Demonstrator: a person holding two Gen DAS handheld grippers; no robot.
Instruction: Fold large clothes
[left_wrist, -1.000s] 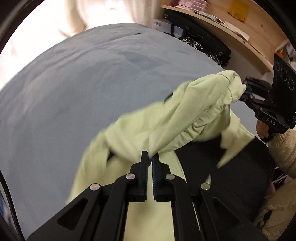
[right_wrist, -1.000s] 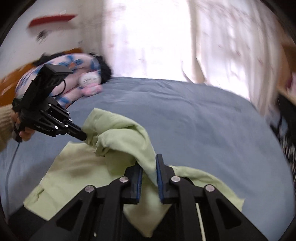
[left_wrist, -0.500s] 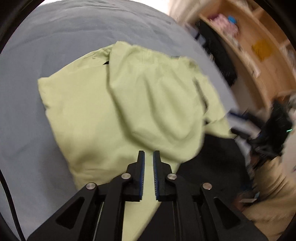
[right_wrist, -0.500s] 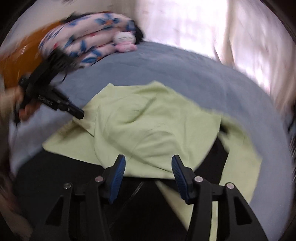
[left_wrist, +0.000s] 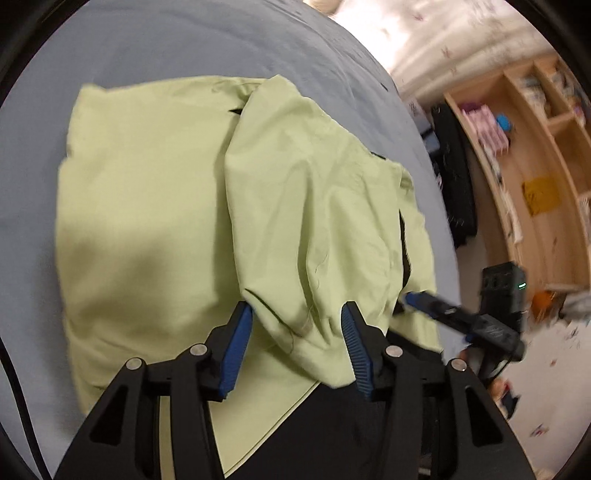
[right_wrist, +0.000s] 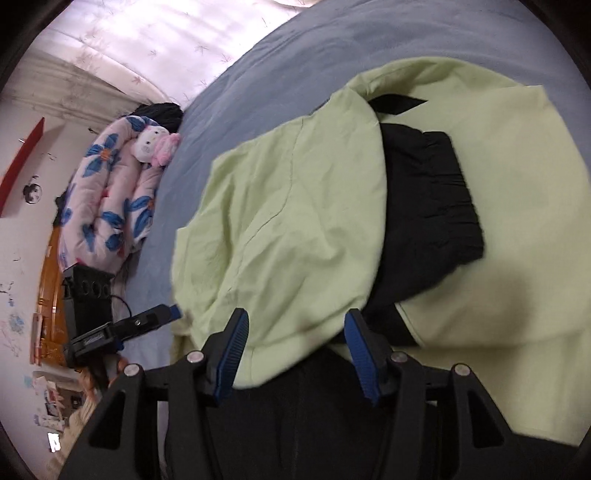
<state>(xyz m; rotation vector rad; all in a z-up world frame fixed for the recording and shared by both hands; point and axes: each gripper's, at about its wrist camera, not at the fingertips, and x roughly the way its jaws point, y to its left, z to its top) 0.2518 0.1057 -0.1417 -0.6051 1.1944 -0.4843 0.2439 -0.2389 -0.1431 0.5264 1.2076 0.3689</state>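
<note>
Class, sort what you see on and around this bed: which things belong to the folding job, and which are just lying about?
Job:
green garment
left gripper
right gripper

Lying about:
flowered quilt
plush toy
wooden shelves
bed

One garment (left_wrist: 155, 206), two grippers (left_wrist: 295, 332)

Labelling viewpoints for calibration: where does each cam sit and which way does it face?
Left wrist: on the left hand-held gripper, looking down over the green garment on the bed; shelves behind.
Right wrist: on the right hand-held gripper, facing the same garment; floral quilt behind.
Shared: garment, bed, and each shows the other gripper; both open.
</note>
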